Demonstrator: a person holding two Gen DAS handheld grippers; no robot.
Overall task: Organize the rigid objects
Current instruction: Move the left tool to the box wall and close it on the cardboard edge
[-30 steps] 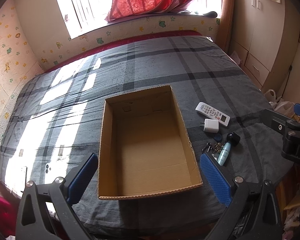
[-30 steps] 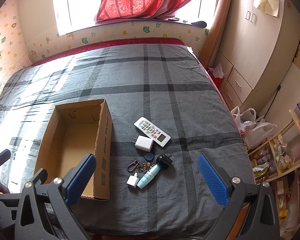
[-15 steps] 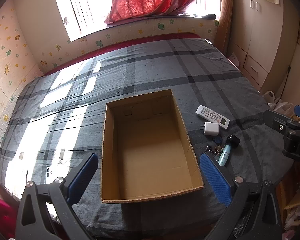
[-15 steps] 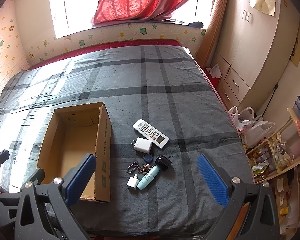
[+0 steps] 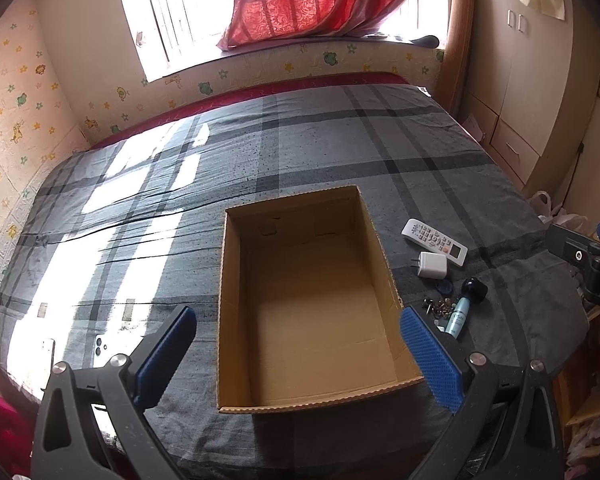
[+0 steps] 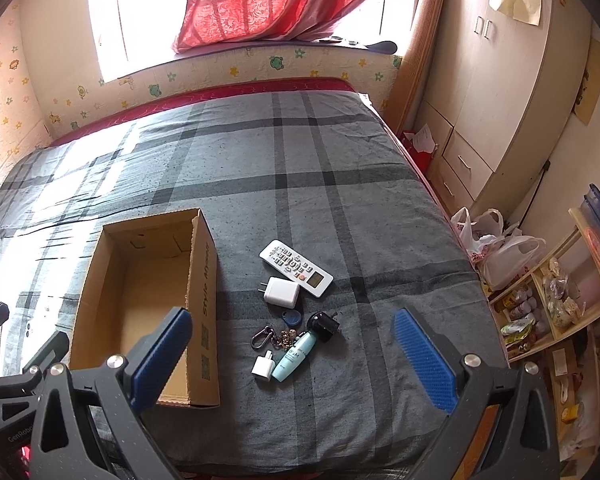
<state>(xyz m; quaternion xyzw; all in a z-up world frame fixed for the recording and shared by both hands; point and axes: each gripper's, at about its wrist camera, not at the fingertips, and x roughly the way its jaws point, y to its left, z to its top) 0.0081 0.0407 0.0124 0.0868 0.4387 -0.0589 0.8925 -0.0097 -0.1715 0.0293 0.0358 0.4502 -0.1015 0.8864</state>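
One box (image 6: 204,292), one remote (image 6: 296,268), two white chargers (image 6: 282,292), one bottle (image 6: 294,356), one keyring (image 6: 276,338)

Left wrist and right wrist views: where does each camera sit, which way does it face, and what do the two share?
Left wrist: sits behind the open left tongs, looking down the bed at the empty cardboard box; the right tongs' frame shows at the right edge.
Right wrist: sits behind the open right tongs, facing the remote, white charger and blue tube; the left tongs' frame shows at lower left.
Shared: box, remote, charger, tube, red curtain.
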